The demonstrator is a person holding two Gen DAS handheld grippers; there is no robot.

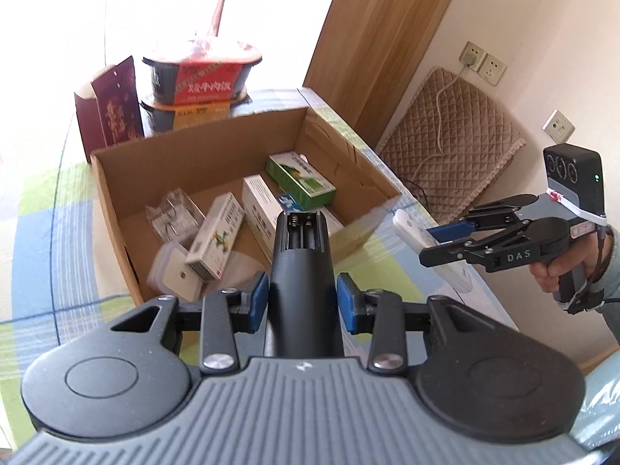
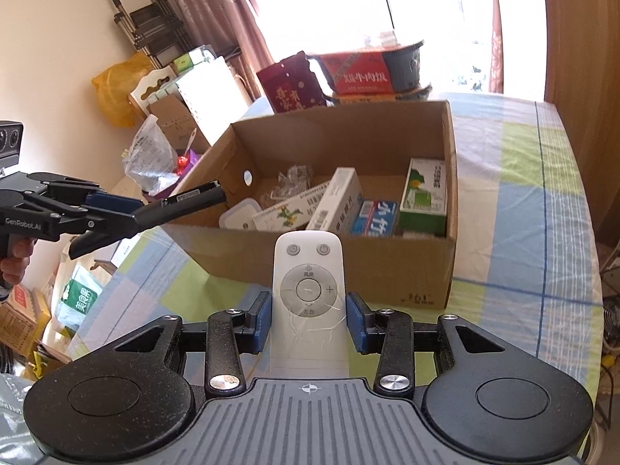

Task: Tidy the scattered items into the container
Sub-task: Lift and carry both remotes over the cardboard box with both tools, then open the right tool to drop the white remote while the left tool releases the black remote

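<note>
Cardboard box [image 2: 387,255] sits near both claws, left claw [image 1: 301,298] pinching a black remote [image 1: 301,248] (battery bay bare), right claw [image 2: 308,319] pinching a white remote [image 2: 308,283], either liable to slip short onto the tabletop [image 2: 523,201]

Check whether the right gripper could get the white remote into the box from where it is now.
Probably yes. The right gripper holds the white remote just short of the cardboard box, whose top is open; the left gripper stands off to the side.
</note>
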